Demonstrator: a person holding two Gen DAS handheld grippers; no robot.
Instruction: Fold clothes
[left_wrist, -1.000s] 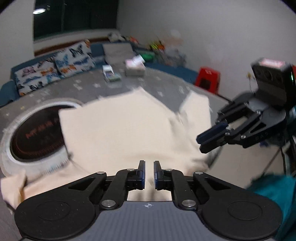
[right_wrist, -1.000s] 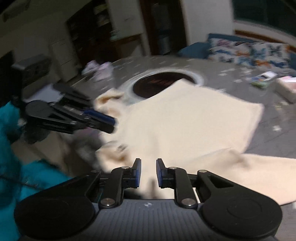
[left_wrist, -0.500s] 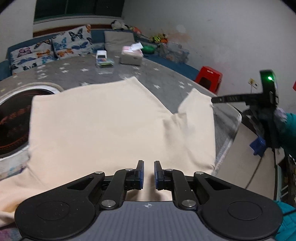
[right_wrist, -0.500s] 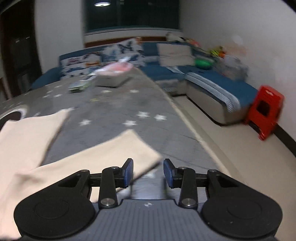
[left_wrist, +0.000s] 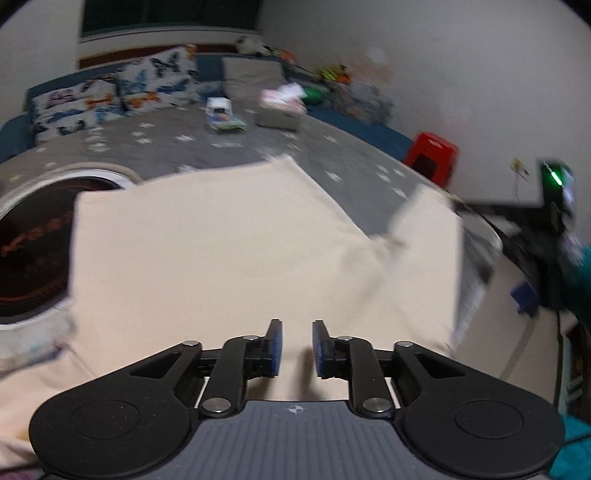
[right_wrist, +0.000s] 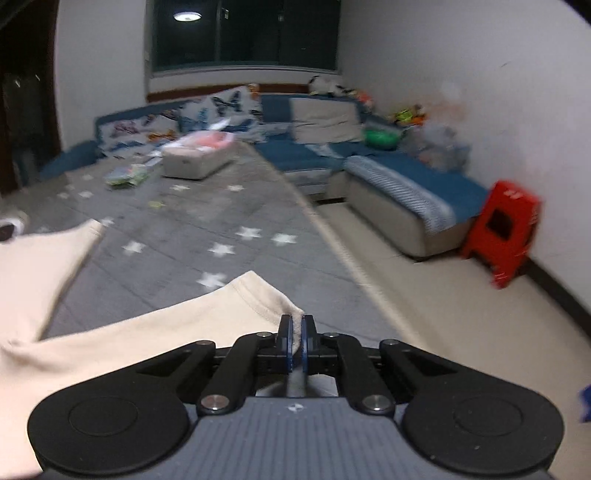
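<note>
A grey star-patterned mat (left_wrist: 332, 155) is covering the table and serving as the landmark here. A blue sofa (right_wrist: 399, 177) is running along the far edge of the mat and down its right side, with butterfly cushions (left_wrist: 110, 96) leaning at the far end. A cream shirt (left_wrist: 221, 251) is lying spread flat on the near part of the mat, its left side overlapping a dark round inset (left_wrist: 33, 243) in the mat. A red stool (right_wrist: 506, 225) is standing off the mat, by the wall. A tissue box (left_wrist: 280, 110) is sitting at the mat's far end.

The left gripper (left_wrist: 297, 343) is hovering over the shirt's near hem, its fingers opening with cloth below but nothing pinched. The right gripper (right_wrist: 296, 332) is pinching the shirt's sleeve (right_wrist: 236, 306) corner at the mat's right edge, fingers pressed together on it.
</note>
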